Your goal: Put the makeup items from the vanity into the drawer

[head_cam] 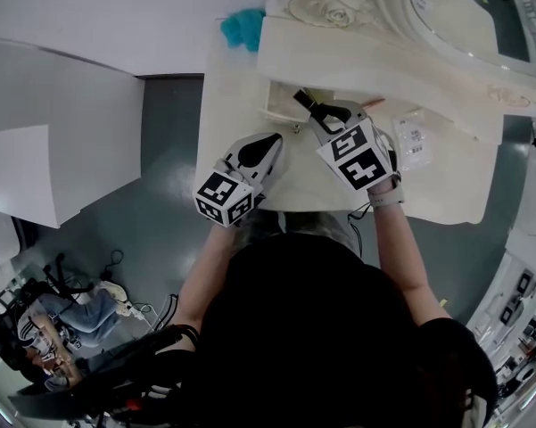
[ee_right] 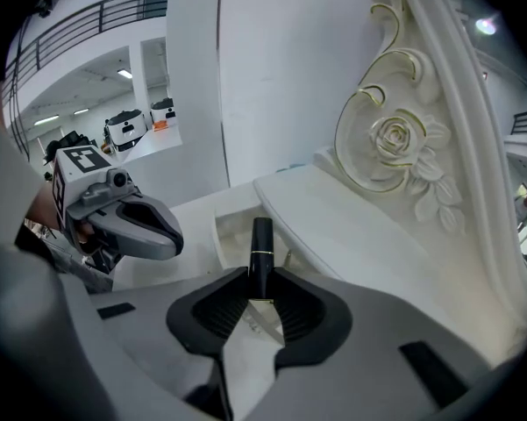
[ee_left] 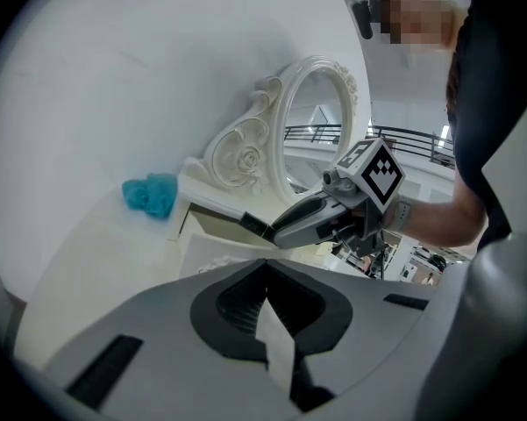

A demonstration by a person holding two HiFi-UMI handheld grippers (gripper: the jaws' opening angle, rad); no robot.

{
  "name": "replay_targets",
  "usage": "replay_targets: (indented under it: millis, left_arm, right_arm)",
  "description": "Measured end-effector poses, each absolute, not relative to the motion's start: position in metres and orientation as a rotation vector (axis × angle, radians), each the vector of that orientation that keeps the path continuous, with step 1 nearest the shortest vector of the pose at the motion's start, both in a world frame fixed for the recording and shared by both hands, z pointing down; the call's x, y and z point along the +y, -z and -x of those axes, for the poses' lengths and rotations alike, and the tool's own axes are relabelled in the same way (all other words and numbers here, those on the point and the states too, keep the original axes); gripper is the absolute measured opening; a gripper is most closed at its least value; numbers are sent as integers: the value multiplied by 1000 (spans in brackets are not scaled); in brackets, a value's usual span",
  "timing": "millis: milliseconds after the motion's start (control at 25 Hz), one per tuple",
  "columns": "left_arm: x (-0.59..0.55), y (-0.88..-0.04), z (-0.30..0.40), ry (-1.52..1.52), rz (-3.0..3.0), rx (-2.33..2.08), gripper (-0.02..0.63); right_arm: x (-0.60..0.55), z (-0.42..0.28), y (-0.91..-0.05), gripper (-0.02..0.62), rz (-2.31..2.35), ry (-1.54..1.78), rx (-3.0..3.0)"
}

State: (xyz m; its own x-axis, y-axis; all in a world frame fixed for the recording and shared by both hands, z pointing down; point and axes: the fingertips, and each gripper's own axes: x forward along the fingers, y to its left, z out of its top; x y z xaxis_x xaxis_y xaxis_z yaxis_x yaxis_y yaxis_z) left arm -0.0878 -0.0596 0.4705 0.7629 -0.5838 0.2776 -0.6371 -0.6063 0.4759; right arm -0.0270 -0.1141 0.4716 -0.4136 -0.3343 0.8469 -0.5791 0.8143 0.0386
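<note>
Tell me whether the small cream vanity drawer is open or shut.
Open: the small cream drawer stands pulled out from under the vanity shelf, its hollow inside showing in the right gripper view.

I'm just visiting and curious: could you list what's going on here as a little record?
Place: white vanity with mirror
Right gripper: shut on a black lipstick, at the open drawer
Left gripper: shut, empty
Also there: teal thing on the vanity
</note>
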Motion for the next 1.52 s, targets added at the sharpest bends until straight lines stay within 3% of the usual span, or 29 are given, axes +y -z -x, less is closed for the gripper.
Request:
replay_targets:
  millis: [1400,1520]
  left_arm:
    - [-45,-470,95,-116,-2399,-916,12]
    - [-45,-468,91,-117,-2407,-905,12]
  right_arm:
    - [-110,26,-473,101,-748,-370,-2004]
    - [-105,22,-468,74,-776,-368,-2040]
